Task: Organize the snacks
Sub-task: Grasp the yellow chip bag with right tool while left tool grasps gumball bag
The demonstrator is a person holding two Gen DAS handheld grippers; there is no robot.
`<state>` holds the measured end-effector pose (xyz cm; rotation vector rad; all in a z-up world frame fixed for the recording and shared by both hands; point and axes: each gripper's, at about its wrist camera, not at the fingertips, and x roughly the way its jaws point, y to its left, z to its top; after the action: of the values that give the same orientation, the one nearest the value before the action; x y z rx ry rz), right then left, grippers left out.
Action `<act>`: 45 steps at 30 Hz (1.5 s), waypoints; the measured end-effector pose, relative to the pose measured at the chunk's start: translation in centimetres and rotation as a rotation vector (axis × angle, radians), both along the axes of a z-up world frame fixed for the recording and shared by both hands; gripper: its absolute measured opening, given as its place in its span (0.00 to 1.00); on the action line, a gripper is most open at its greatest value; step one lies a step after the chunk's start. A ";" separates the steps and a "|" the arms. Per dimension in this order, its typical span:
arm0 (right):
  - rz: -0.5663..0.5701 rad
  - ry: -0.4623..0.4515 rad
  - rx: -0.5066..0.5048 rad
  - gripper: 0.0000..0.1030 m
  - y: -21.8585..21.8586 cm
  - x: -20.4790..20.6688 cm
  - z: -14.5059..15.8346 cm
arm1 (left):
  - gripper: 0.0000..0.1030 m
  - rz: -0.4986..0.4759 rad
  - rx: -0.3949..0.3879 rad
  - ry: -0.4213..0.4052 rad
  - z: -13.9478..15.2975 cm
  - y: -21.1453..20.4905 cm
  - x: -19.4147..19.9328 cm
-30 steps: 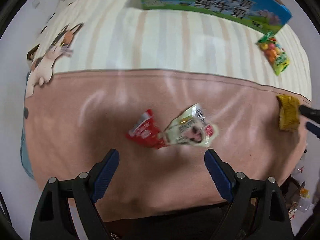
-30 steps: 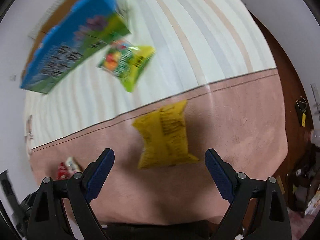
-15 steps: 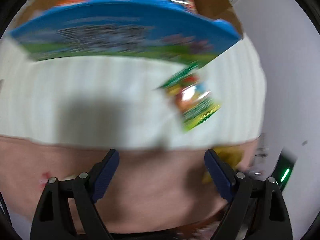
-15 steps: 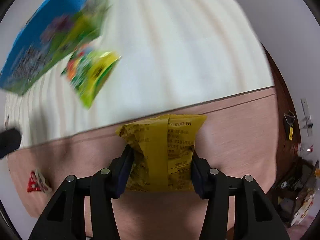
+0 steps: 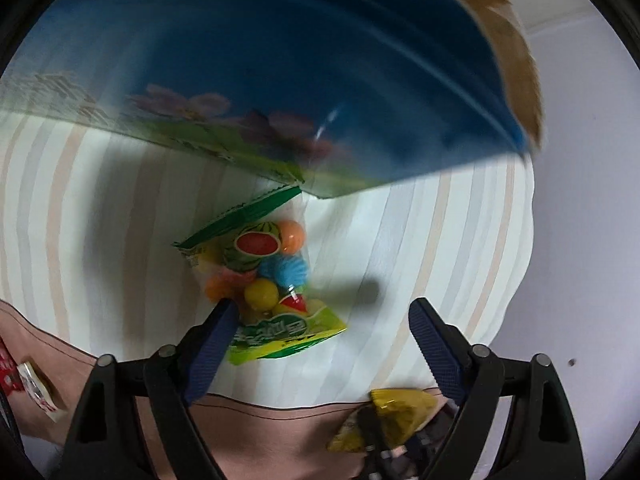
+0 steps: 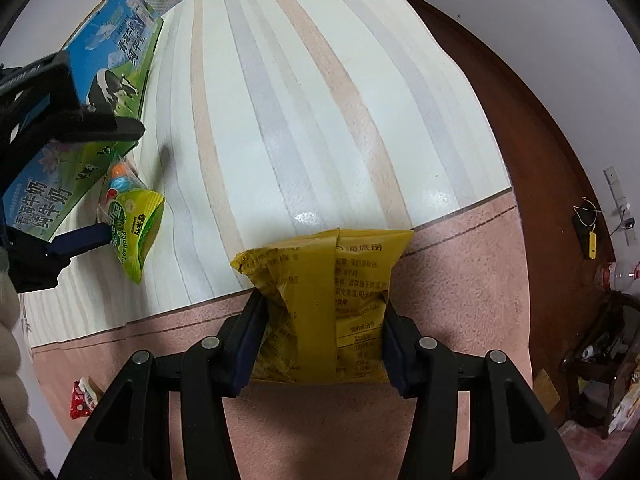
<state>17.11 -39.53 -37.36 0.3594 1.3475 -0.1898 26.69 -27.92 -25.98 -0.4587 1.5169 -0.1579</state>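
A green bag of colourful fruit candy [image 5: 264, 272] lies on the striped sheet, just below the corner of the blue milk carton box [image 5: 280, 80]. My left gripper [image 5: 320, 308] hovers over it, jaws closing but still wide. The left pad overlaps the bag's lower left edge, and the right pad stands well clear of it. My right gripper [image 6: 322, 304] is shut on a yellow snack bag [image 6: 328, 292], both pads pressing its crumpled sides. The right wrist view shows the candy bag [image 6: 136, 232] at far left.
The blue milk carton box [image 6: 108, 68] lies along the striped sheet [image 6: 320, 100], its brown cardboard flap [image 5: 516, 60] open. Red and white sachets [image 6: 82, 398] rest on the pink blanket [image 6: 460, 260]. A dark wooden edge [image 6: 552, 160] and floor clutter lie to the right.
My left gripper swept from over the red and white sachets to the green candy bag by the box. My right gripper shut on the yellow bag.
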 end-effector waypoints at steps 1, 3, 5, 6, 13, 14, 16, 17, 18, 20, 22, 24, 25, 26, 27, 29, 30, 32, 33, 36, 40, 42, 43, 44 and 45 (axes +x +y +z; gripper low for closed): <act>0.006 -0.002 0.001 0.54 0.0 0.0 0.0 | 0.70 -0.025 0.021 -0.013 0.1 0.0 -0.5; 0.016 -0.001 0.004 0.54 -0.5 0.5 -0.4 | 0.60 -0.100 0.095 -0.043 0.1 0.2 -1.5; 0.032 0.000 0.009 0.54 -0.8 0.0 -0.4 | 0.56 -0.145 0.132 -0.026 -1.0 1.1 -2.7; 0.040 0.000 0.011 0.54 -0.8 -0.2 -0.4 | 0.55 -0.152 0.145 -0.010 -1.9 2.1 -3.5; 0.116 0.020 0.032 0.54 1.2 -2.3 0.0 | 0.41 -0.221 0.192 -0.016 -2.8 7.3 -8.4; 0.127 0.024 0.038 0.54 1.5 -2.4 -0.1 | 0.41 -0.224 0.192 -0.006 -2.7 7.9 -8.9; 0.138 0.020 0.054 0.54 2.3 -2.6 0.0 | 0.40 -0.200 0.151 0.027 -2.6 8.9 -9.7; 0.145 0.016 0.058 0.54 2.7 -2.6 0.1 | 0.40 -0.161 0.113 0.035 -2.3 9.5 -9.9; 0.144 0.013 0.064 0.54 2.9 -2.5 0.1 | 0.40 -0.120 0.067 0.042 -2.0 9.9 -9.8; 0.136 0.012 0.074 0.54 2.9 -2.2 0.1 | 0.57 0.032 -0.108 0.096 -1.7 10.8 -8.8; 0.123 0.007 0.078 0.54 2.7 -1.7 -0.1 | 0.63 0.170 -0.276 0.122 -1.6 10.7 -7.5; 0.117 0.007 0.086 0.54 2.7 -1.7 -0.1 | 0.66 0.224 -0.345 0.120 -1.1 9.3 -5.4; 0.114 0.005 0.091 0.54 2.6 -1.7 -0.1 | 0.66 0.220 -0.333 0.111 -0.7 8.1 -4.1; 0.113 0.003 0.096 0.54 2.5 -1.8 -0.1 | 0.66 0.212 -0.321 0.104 -0.5 7.0 -2.9; 0.111 0.000 0.094 0.54 2.4 -1.8 0.1 | 0.66 0.203 -0.312 0.100 -0.3 6.0 -2.1; 0.094 -0.001 0.099 0.54 1.3 -2.2 0.4 | 0.70 0.182 -0.266 0.107 -0.5 3.9 -0.4; 0.081 -0.001 0.105 0.54 0.9 -2.3 0.5 | 0.74 0.174 -0.209 0.117 -0.8 2.8 0.3; 0.061 -0.002 0.109 0.54 -0.4 -2.5 0.6 | 0.77 0.181 -0.132 0.097 -1.2 1.6 2.1; 0.055 -0.002 0.112 0.54 -1.0 -2.4 0.6 | 0.77 0.181 -0.087 0.072 -1.2 1.1 2.2; 0.051 -0.005 0.110 0.54 -1.7 -2.3 1.0 | 0.73 0.098 0.009 0.028 -1.1 0.3 2.0; 0.058 0.007 0.104 0.54 -2.3 -1.5 0.9 | 0.49 -0.072 0.137 -0.024 -1.8 -0.1 -0.7; 0.070 0.008 0.095 0.54 -1.8 -1.3 0.9 | 0.49 -0.136 0.203 -0.060 -1.8 0.4 -2.2; 0.079 0.011 0.096 0.54 -1.3 -1.1 0.8 | 0.49 -0.155 0.221 -0.067 -1.9 0.8 -2.5; 0.089 0.014 0.097 0.54 0.2 -0.8 0.3 | 0.49 -0.180 0.237 -0.070 -2.0 1.5 -3.1; 0.104 0.017 0.099 0.54 0.5 -0.8 0.4 | 0.49 -0.205 0.253 -0.074 -2.1 2.0 -3.9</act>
<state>16.30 -38.98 -36.98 0.3702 1.3915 -0.0402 22.83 -25.87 -28.05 -0.0941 1.4854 -0.1389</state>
